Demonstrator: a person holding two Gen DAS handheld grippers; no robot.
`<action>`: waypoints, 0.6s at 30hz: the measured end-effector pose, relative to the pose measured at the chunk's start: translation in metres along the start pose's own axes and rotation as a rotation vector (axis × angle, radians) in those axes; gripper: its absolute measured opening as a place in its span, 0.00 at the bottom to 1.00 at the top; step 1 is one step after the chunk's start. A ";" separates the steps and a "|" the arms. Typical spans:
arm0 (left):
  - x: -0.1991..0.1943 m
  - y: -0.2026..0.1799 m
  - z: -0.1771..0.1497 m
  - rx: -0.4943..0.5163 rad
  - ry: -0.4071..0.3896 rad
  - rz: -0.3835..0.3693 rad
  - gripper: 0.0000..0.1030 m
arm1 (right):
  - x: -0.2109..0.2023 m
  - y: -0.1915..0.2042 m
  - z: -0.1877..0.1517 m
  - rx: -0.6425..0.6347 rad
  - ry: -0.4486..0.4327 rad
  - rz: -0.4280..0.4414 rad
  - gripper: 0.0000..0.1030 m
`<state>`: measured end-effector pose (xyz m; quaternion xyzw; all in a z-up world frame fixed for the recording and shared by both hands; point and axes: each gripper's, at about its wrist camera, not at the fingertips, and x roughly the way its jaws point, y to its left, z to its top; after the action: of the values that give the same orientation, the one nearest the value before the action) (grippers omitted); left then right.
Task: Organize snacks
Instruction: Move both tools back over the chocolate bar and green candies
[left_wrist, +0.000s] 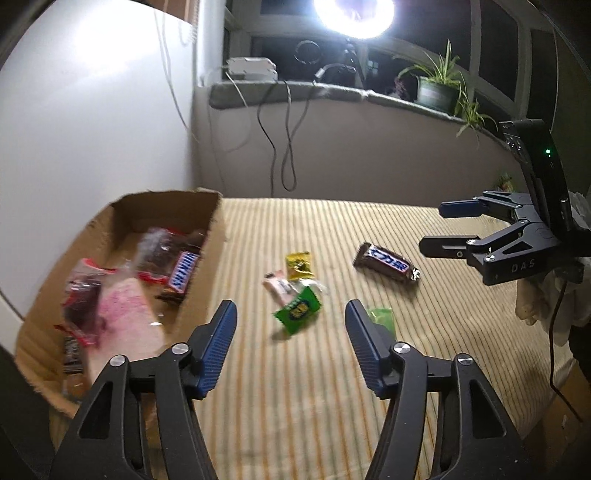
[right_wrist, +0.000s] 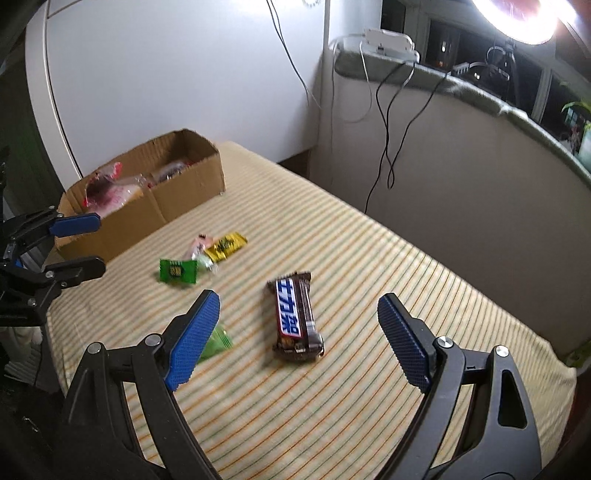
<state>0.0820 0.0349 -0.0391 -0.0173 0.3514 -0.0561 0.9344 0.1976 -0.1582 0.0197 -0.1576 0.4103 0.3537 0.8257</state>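
Observation:
A brown Snickers bar (left_wrist: 386, 262) (right_wrist: 297, 317) lies on the striped cloth. My right gripper (right_wrist: 298, 297) (left_wrist: 433, 226) hangs open above it, nothing between its pads. Left of the bar lie a green candy (left_wrist: 297, 308) (right_wrist: 177, 271), a yellow candy (left_wrist: 299, 264) (right_wrist: 225, 245) and a pink candy (left_wrist: 277, 286) (right_wrist: 203, 242). A pale green wrapper (left_wrist: 382, 317) (right_wrist: 218, 341) lies partly hidden behind a finger. My left gripper (left_wrist: 291, 306) (right_wrist: 96, 243) is open over the green candy, touching nothing. The cardboard box (left_wrist: 207, 236) (right_wrist: 192, 177) at left holds another Snickers bar (left_wrist: 183, 273) and red and pink packets (left_wrist: 125, 306).
The striped cloth (left_wrist: 332, 369) (right_wrist: 369, 258) covers the table. A white panel (left_wrist: 92, 110) stands behind the box. Black cables (left_wrist: 284, 147) (right_wrist: 388, 147) hang from the sill, where a potted plant (left_wrist: 436, 88) stands. A bright ring lamp (left_wrist: 354, 14) glares above.

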 end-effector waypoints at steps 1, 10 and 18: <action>0.004 -0.002 0.000 0.004 0.008 -0.004 0.55 | 0.003 -0.001 -0.002 0.003 0.007 0.008 0.87; 0.041 -0.010 0.006 0.042 0.073 -0.020 0.51 | 0.033 -0.002 -0.013 -0.008 0.065 0.065 0.79; 0.064 -0.005 0.006 0.039 0.119 -0.038 0.44 | 0.047 -0.006 -0.014 0.004 0.083 0.083 0.73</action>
<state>0.1333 0.0220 -0.0764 -0.0027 0.4046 -0.0817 0.9108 0.2140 -0.1485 -0.0262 -0.1533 0.4512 0.3801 0.7927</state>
